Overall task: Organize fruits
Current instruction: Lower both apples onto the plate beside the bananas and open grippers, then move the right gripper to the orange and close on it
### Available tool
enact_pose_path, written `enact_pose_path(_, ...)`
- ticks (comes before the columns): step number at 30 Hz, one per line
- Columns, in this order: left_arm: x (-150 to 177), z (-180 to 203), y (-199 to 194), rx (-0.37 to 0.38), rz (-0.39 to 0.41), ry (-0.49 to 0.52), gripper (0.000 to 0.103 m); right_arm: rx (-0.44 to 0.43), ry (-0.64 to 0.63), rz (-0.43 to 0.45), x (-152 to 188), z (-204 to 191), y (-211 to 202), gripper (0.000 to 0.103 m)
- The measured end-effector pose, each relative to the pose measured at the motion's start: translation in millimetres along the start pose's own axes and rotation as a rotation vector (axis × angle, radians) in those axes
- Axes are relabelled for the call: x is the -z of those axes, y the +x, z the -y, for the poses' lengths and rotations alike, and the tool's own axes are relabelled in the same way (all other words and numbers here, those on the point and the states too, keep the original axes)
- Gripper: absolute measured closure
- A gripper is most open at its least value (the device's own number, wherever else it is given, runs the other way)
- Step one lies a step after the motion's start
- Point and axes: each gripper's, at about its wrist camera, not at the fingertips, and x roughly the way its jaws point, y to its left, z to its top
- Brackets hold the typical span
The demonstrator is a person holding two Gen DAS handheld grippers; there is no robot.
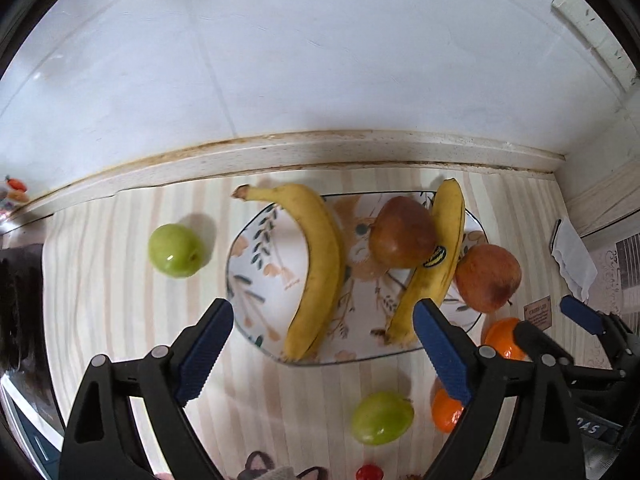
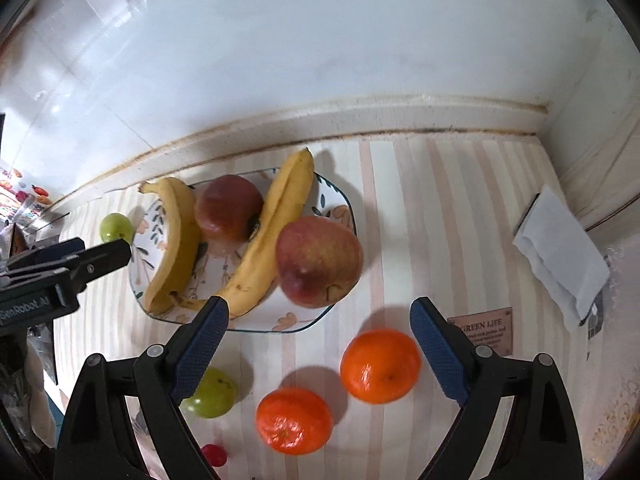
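A flower-patterned plate (image 1: 260,280) (image 2: 338,200) holds two bananas (image 1: 320,264) (image 1: 438,264) with a dark red apple (image 1: 400,236) between them. A second red apple (image 1: 488,276) (image 2: 320,260) rests on the plate's right edge. On the striped mat lie two oranges (image 2: 380,364) (image 2: 294,420), a green fruit (image 2: 212,394) near the front and a green apple (image 1: 176,250) left of the plate. My left gripper (image 1: 324,306) hangs open above the plate's front, holding nothing. My right gripper (image 2: 319,305) stands open above the oranges, also with nothing in it.
A wall with a stained ledge runs close behind the plate. A folded white paper (image 2: 560,252) lies at the right by a brown label (image 2: 484,330). A small red object (image 2: 214,454) sits at the mat's front edge. Dark clutter lies at the far left.
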Motion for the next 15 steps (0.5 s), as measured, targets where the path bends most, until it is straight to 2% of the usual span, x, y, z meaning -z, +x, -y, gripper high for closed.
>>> enact_pose_path(15, 95.7, 0.7, -82.6, -0.063, 0.206, -0.007, 0.011, 0.048, -0.056, 0.238, 66.7, -20.1, -111.6, 0.009)
